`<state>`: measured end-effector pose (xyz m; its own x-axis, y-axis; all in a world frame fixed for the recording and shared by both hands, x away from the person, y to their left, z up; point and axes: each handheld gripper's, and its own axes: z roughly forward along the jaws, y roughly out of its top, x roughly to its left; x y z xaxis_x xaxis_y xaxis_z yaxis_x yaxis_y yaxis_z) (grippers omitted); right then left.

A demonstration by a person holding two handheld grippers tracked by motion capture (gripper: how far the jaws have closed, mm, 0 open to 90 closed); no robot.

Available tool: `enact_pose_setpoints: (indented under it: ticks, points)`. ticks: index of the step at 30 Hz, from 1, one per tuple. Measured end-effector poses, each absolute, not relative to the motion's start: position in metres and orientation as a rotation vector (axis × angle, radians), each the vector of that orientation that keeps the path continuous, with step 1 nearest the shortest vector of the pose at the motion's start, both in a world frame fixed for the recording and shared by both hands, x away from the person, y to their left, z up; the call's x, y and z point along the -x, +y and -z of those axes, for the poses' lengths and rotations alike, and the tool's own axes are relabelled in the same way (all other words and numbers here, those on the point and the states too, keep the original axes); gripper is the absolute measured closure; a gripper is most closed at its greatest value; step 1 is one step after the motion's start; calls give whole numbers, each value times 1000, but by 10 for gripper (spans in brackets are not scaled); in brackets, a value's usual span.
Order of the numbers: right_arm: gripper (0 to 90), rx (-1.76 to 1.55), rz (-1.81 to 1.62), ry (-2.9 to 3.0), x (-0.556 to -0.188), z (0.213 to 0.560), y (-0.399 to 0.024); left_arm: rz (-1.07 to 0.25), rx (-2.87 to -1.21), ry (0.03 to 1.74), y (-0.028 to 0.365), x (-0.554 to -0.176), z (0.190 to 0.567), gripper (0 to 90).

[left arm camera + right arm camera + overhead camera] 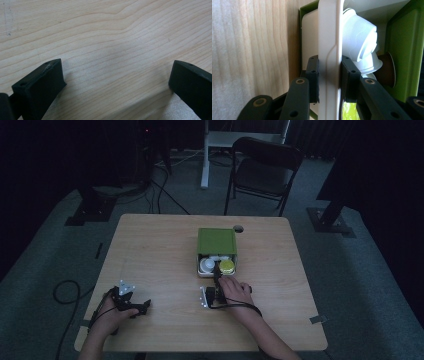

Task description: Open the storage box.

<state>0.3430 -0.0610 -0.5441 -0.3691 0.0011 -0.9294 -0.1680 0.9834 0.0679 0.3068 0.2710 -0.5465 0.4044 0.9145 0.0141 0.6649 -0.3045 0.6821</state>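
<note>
Room was dim. Light wood-grain square table (pixel 150 250) stood on grey carpet floor (pixel 350 270). Black folding metal chair (pixel 262 170) sat beyond it, beside a white desk leg (pixel 205 160). Black cables (pixel 165 190) trailed across the carpet.

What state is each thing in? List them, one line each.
Green box: its drawer is pulled partly out toward the person.
White drawer: open, front panel clamped by the right gripper.
White capsules: lying in the drawer.
Yellow-green capsule: lying in the drawer.
Right gripper: shut on the drawer front.
Left gripper: open, nothing between its jaws, resting on the table.
Folding chair: unfolded, unoccupied.
</note>
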Motion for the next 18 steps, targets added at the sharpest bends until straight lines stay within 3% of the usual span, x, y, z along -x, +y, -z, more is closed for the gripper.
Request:
enact_pose_setpoints:
  ticks: [18]
  points:
    - [722, 131, -168, 1977, -330, 540, -61, -545, -2070, 1339, 271, -307, 547, 0]
